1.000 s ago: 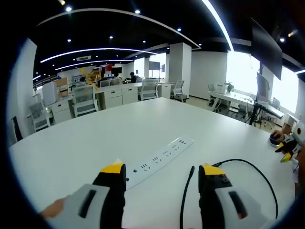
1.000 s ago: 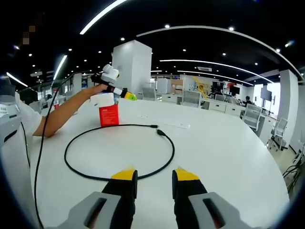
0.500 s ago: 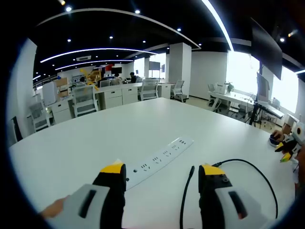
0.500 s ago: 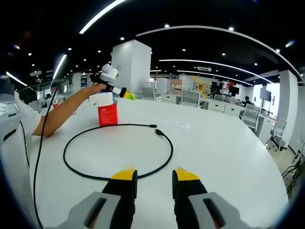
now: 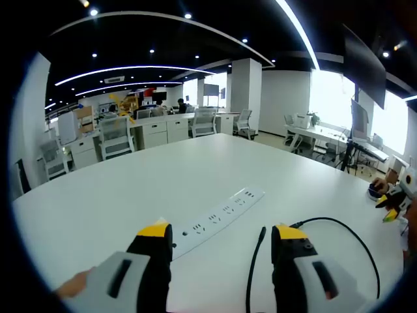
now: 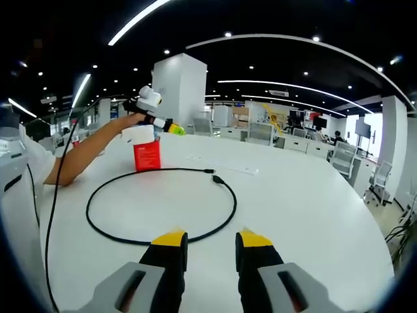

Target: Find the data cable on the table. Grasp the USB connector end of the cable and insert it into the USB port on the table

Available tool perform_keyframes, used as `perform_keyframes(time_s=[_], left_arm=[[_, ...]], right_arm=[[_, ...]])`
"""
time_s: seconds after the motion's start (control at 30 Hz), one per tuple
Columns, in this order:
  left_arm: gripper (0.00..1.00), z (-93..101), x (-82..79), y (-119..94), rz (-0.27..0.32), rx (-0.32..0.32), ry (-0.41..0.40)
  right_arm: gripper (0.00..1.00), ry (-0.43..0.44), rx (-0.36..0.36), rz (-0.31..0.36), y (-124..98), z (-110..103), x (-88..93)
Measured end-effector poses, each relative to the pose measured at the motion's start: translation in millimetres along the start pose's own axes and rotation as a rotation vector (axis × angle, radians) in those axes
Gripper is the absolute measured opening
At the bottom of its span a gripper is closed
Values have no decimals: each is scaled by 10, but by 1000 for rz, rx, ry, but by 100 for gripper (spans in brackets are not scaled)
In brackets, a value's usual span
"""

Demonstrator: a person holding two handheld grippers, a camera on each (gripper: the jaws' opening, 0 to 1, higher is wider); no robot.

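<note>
Across the left gripper view: white bench (image 5: 130, 189), white power strip (image 5: 218, 218) lying slantwise ahead of the left gripper (image 5: 221, 238), jaws parted wide, nothing between them. Black data cable (image 5: 254, 267) running up between the jaws, connector end (image 5: 262, 231) just beside the strip, apart from it as far as can be told. Far right, the other gripper (image 5: 399, 195), small.

Through the right gripper view: same cable (image 6: 225, 215) laid in a broad loop on the bench (image 6: 313, 208), two plug ends (image 6: 214, 176) meeting at the far side near the strip (image 6: 225, 167). Right gripper (image 6: 210, 242) low before the loop, jaws apart, empty. Red box (image 6: 147, 156) beyond, beside a person's forearm (image 6: 85, 156) holding up the left gripper (image 6: 153, 111).

Probably light and limp, the cord: no good for steering. Best taken on the stiff plug body, squarely, contact tip left free.
</note>
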State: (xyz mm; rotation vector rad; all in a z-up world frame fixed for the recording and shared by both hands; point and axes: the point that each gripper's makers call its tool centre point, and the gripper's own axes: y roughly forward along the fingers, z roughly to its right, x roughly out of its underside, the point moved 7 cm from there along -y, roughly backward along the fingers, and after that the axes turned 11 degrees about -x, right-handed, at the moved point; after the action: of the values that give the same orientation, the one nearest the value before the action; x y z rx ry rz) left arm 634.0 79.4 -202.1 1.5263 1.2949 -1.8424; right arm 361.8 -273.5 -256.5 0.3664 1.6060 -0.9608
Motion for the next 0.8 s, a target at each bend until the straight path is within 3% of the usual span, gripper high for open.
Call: perform_keyframes(time_s=[0.57, 0.8], left_arm=[[62, -29, -11, 15, 2, 0, 0], [62, -20, -10, 10, 1, -1, -1]], right_arm=[[32, -5, 11, -6, -17, -5, -25], [32, -10, 17, -38, -76, -12, -54]])
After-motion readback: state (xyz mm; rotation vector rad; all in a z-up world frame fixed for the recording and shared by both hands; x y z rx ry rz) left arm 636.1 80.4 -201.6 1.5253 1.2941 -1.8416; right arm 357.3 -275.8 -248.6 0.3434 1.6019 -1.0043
